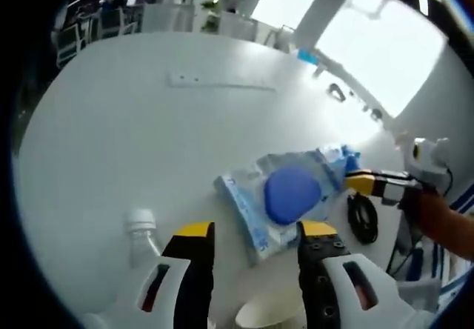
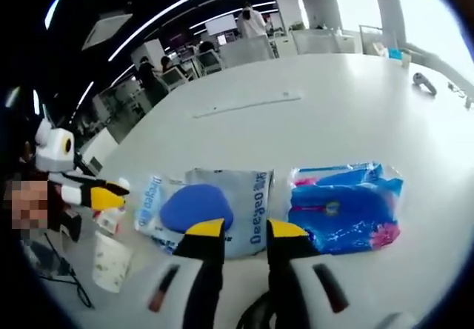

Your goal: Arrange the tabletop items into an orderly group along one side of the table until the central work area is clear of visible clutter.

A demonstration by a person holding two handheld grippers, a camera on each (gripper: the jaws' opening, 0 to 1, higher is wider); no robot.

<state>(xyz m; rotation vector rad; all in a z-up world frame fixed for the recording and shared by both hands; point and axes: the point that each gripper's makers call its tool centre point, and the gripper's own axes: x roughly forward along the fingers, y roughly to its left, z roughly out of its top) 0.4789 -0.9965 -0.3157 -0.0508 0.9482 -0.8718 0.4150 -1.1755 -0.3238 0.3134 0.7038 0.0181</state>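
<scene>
Open-plan office behind; big white round table (image 1: 133,121) mostly bare toward its far edge. Pale plastic packet with blue print (image 2: 222,203) lay near the close edge, a blue rounded pad (image 2: 194,204) inside it. Blue wipes pack (image 2: 344,209) just beside. Clear capped bottle (image 1: 142,238), paper cup (image 2: 111,262), black cable coil (image 1: 363,216) nearby. Left gripper (image 1: 255,233) jaws wide, empty. Right gripper (image 2: 244,229) jaws narrowly parted, holding nothing.

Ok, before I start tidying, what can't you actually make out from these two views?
- Bottle, left gripper view: lower body hidden behind the left gripper.
- Paper cup, left gripper view: cut off by the bottom edge.
- Print on the wipes pack, right gripper view: blurred, partly covered by the right gripper.
</scene>
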